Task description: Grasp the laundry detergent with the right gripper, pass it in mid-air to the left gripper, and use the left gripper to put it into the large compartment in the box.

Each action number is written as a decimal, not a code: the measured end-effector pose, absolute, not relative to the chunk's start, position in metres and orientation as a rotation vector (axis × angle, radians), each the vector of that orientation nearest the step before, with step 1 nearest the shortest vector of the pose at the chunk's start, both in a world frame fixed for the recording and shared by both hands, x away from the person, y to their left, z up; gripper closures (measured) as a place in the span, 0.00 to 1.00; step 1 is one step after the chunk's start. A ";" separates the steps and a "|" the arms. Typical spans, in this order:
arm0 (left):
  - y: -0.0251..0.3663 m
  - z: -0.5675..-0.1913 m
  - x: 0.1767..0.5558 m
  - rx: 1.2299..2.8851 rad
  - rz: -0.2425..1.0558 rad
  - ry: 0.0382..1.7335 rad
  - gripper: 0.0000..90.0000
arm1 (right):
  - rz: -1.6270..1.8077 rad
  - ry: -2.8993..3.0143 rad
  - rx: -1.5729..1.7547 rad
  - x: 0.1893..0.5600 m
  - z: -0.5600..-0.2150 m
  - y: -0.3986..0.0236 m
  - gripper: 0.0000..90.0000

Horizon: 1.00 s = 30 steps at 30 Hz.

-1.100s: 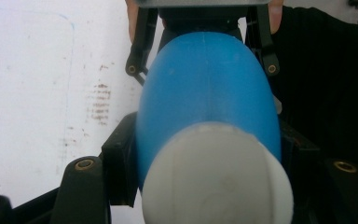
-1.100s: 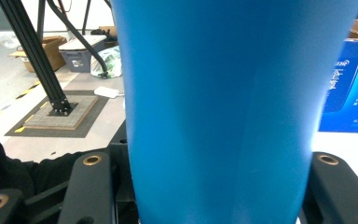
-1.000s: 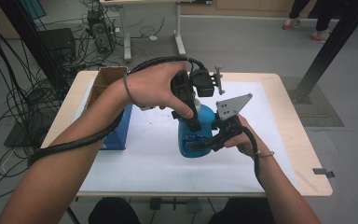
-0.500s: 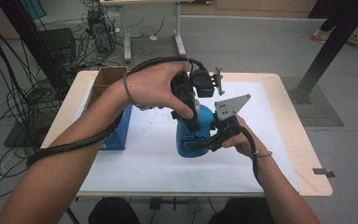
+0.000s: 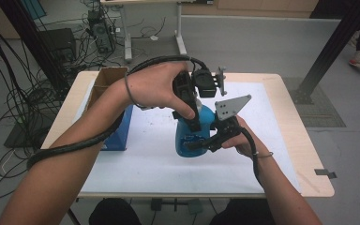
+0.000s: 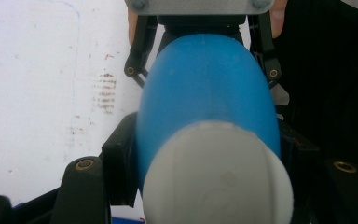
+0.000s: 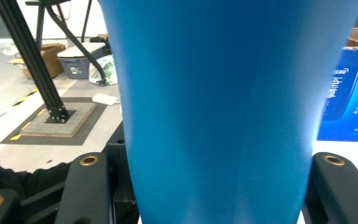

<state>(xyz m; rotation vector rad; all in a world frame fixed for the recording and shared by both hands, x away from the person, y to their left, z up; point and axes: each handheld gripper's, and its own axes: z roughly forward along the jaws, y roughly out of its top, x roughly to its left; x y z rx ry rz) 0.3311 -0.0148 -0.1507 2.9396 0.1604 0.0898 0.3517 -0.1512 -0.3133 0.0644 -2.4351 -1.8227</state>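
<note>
Only L tool view: bottle's [image 6: 207, 93] white cap [image 6: 216, 175].

Blue bottle [image 5: 191, 133] w/ white cap [image 6: 216, 175] and small white print low on its front. Both grippers black, brass-coloured screws; right gripper [image 5: 201, 143] topped w/ grey plate. White mat [image 5: 159, 154] on pale wood table [image 5: 304, 154], faint brown smudges. Blue box [image 5: 122, 131] w/ white lettering; brown cardboard box [image 5: 105, 79].
</note>
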 end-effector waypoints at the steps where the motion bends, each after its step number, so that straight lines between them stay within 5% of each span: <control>1: -0.015 -0.150 0.331 2.937 0.085 0.157 0.42 | -1.823 -2.432 0.065 0.352 -0.314 -0.151 0.43; 17: -0.015 -0.152 0.333 2.937 0.078 0.170 0.42 | -1.830 -2.482 -0.064 0.349 -0.314 -0.153 0.06; 30: -0.011 -0.151 0.335 2.931 0.079 0.199 0.42 | -1.681 -2.592 -0.106 0.348 -0.307 -0.156 0.02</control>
